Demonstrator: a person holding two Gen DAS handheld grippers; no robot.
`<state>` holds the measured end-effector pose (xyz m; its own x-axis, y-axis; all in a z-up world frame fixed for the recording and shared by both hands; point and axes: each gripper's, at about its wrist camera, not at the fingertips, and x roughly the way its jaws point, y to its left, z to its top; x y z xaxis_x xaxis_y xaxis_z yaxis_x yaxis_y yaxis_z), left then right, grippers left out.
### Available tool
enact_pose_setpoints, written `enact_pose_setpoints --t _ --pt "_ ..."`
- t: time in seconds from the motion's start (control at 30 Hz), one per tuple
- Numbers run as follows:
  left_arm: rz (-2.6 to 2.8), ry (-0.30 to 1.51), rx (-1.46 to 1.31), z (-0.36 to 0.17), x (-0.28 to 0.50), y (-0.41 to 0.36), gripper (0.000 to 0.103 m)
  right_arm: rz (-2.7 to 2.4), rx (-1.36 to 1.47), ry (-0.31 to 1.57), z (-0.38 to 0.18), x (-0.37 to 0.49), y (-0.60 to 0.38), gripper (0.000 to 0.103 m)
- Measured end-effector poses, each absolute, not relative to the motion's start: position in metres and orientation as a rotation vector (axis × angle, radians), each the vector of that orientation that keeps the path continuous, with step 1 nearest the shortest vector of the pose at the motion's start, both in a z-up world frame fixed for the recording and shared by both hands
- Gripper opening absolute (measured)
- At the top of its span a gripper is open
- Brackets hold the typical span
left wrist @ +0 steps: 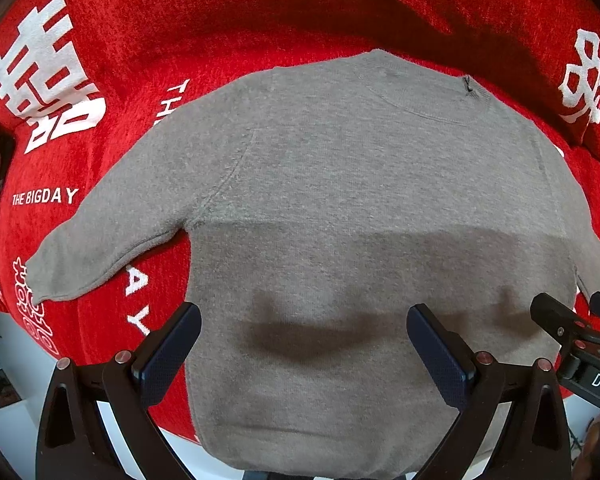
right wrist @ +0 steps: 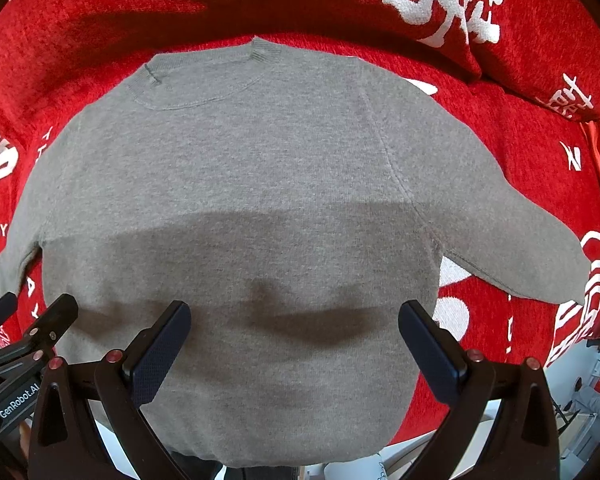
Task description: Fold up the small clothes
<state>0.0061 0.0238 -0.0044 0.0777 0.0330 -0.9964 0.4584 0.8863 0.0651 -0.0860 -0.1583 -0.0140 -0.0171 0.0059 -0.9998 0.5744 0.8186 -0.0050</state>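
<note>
Red plush sofa (left wrist: 260, 20) with white lettering; pale floor (left wrist: 16, 432), perhaps tiled.

bright, sharp fisheye views, edges bowed; soft shadows darken the sweater's (left wrist: 340, 200) lower half.

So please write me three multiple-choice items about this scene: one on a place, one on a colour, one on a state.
1. Where does the grey sweater lie?
A. on a red blanket with white print
B. in a basket
C. on a hanger

2. What colour are the letters "THE BIGDAY" on the red blanket?
A. black
B. white
C. yellow

3. How are the sweater's sleeves?
A. folded across the chest
B. rolled up
C. spread out to the sides

Key: 1 A, red cloth shows all around the sweater; 2 B, the print is white on red; 3 C, the left sleeve and right sleeve both lie outward, unfolded.
</note>
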Motion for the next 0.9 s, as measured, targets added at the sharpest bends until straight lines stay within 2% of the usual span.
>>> enact_pose_setpoints --t 0.9 --pt "-0.377 1.485 0.309 -0.004 0.017 0.040 0.103 -0.462 0.464 1.526 -0.007 -0.077 -0.145 0.103"
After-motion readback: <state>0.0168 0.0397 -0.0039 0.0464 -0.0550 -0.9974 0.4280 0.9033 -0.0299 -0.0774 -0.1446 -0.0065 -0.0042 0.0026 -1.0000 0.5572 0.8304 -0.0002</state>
